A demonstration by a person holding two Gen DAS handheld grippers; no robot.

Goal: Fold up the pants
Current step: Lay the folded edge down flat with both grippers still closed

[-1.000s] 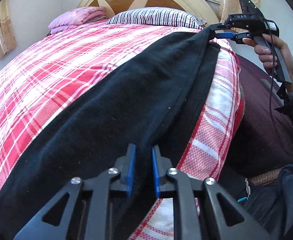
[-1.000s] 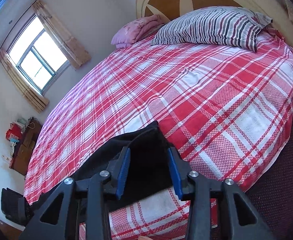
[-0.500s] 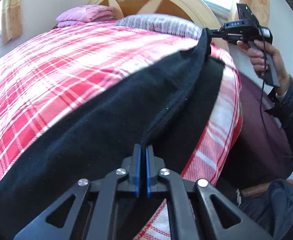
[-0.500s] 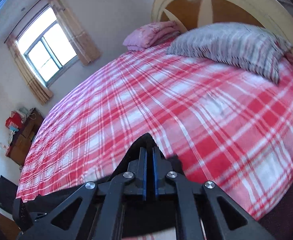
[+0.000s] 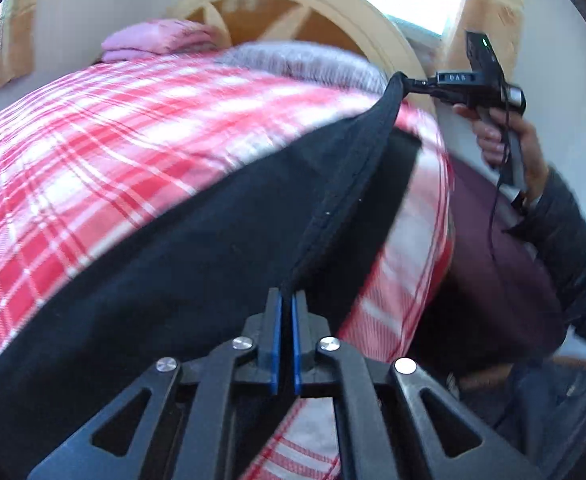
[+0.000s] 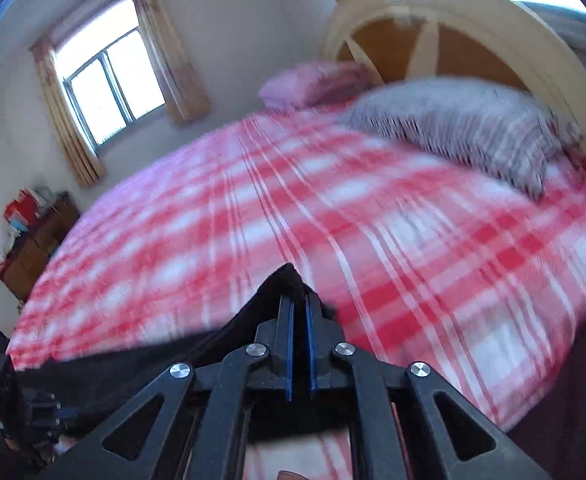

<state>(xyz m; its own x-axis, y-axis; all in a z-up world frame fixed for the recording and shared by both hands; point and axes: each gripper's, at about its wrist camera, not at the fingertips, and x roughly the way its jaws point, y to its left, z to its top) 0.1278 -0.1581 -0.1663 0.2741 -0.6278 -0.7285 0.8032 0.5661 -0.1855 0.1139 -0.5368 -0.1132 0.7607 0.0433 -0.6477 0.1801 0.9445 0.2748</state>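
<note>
You've pinched the pants (image 5: 197,264) along their near edge: left gripper (image 5: 285,300) clamps one end, right gripper (image 6: 299,304) the other, though its jaws are opening slightly. They lie across the bed (image 5: 93,136). Next, carry this edge over to the far side, keeping it taut.

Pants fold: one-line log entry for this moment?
left gripper: shut on pants | right gripper: clamps pants, opening slightly | edge lifted off bed
</note>
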